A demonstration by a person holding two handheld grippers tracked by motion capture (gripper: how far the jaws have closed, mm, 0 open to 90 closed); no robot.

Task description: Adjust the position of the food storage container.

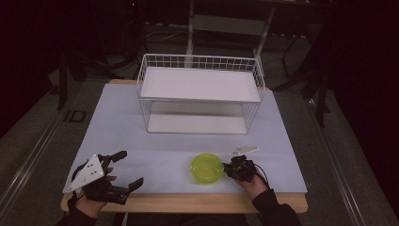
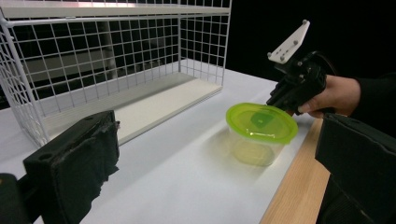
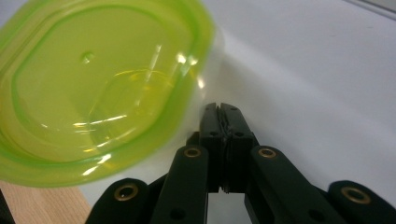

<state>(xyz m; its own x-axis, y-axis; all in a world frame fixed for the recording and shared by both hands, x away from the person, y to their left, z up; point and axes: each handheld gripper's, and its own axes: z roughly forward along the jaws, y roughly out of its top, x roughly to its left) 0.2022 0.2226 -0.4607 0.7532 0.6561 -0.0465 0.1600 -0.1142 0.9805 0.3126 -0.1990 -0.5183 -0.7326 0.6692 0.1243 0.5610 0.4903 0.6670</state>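
the green tub (image 1: 206, 168) sits near the front edge of the surface (image 1: 141, 141). the right gripper (image 1: 229, 168), jaws pressed together and empty, touches its side; a push could tip it. the left gripper (image 1: 127, 169) is wide.

A white wire shelf rack (image 1: 200, 94) stands at the pale table's (image 1: 131, 136) far side.

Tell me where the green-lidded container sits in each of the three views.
High view: green-lidded container at the table's near edge, right of centre, beside the right gripper.
Left gripper view: right of centre.
Right gripper view: upper left, touching the shut fingers.
Shared landmark: that right gripper.
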